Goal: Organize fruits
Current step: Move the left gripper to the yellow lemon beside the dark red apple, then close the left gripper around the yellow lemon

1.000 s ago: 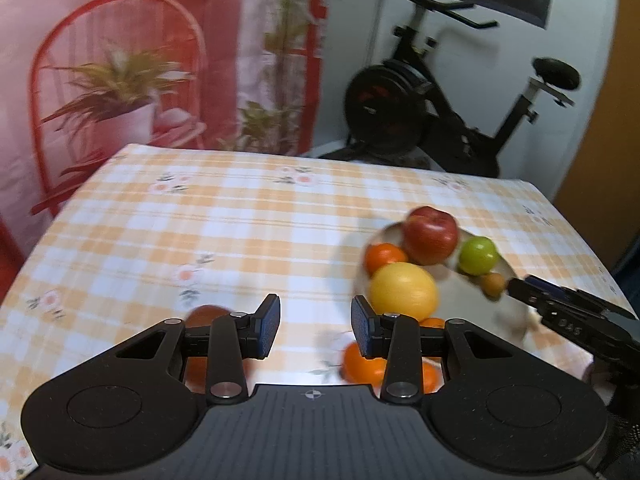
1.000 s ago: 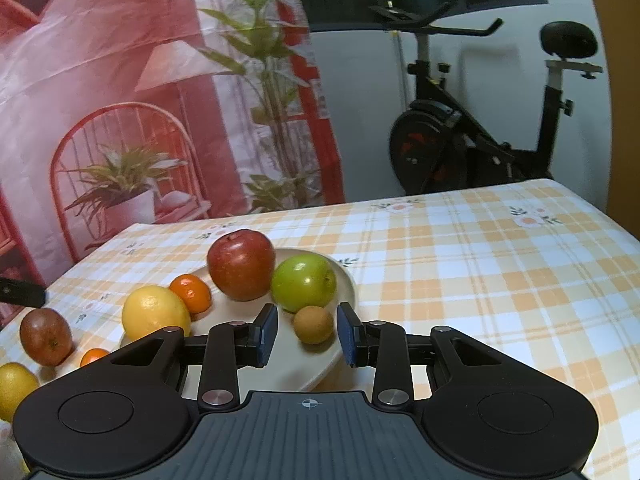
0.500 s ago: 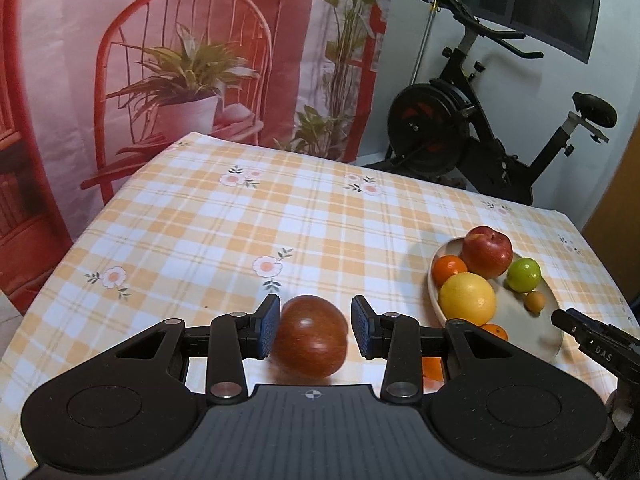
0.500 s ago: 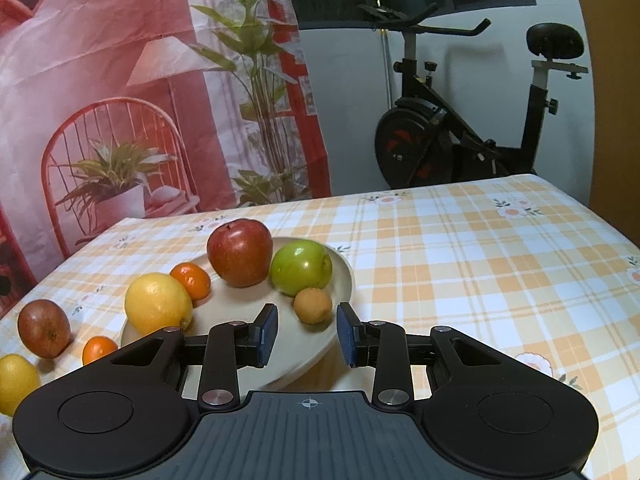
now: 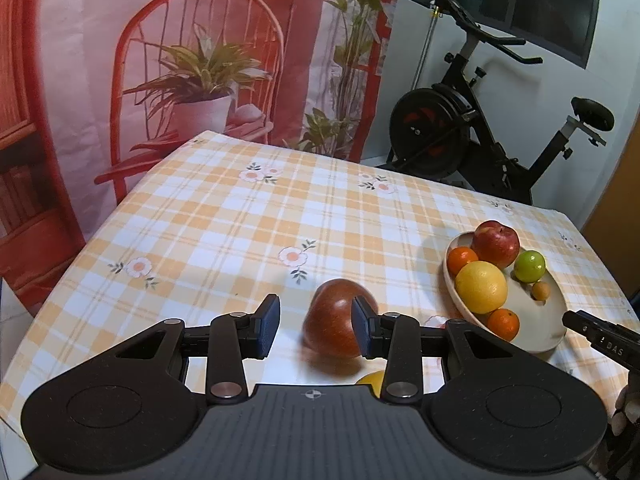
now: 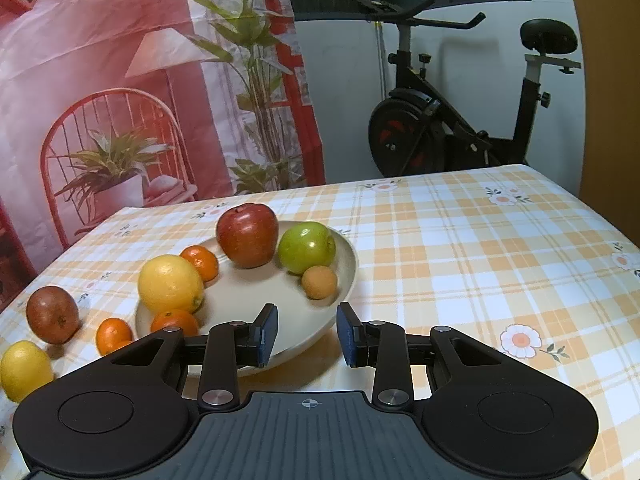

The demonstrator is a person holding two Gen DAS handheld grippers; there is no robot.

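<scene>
On the checked tablecloth, a brown-red apple (image 5: 332, 324) lies just beyond my left gripper (image 5: 316, 328), partly behind its right fingertip (image 5: 362, 332). The jaws stand apart and hold nothing. A beige plate (image 6: 348, 268) carries a red apple (image 6: 247, 235), a green apple (image 6: 306, 247), a small tan fruit (image 6: 319, 282), a big lemon (image 6: 170, 284) and two mandarins. My right gripper (image 6: 306, 334) hovers over the plate's near rim, its jaws narrowly apart and empty. A mandarin (image 6: 114, 335), the brown-red apple (image 6: 52, 314) and a lemon (image 6: 25, 370) lie on the cloth left of the plate.
The plate (image 5: 554, 312) sits at the table's right side in the left wrist view, with the right gripper's tip (image 5: 600, 336) beside it. An exercise bike (image 6: 440, 136) stands behind the table. A printed backdrop with a red chair (image 5: 200, 100) hangs at the back left.
The left wrist view has swung away from the plate toward the table's left. The brown-red apple sat between the left fingertips half a second ago and now lies toward the right one. The right gripper barely moved.
</scene>
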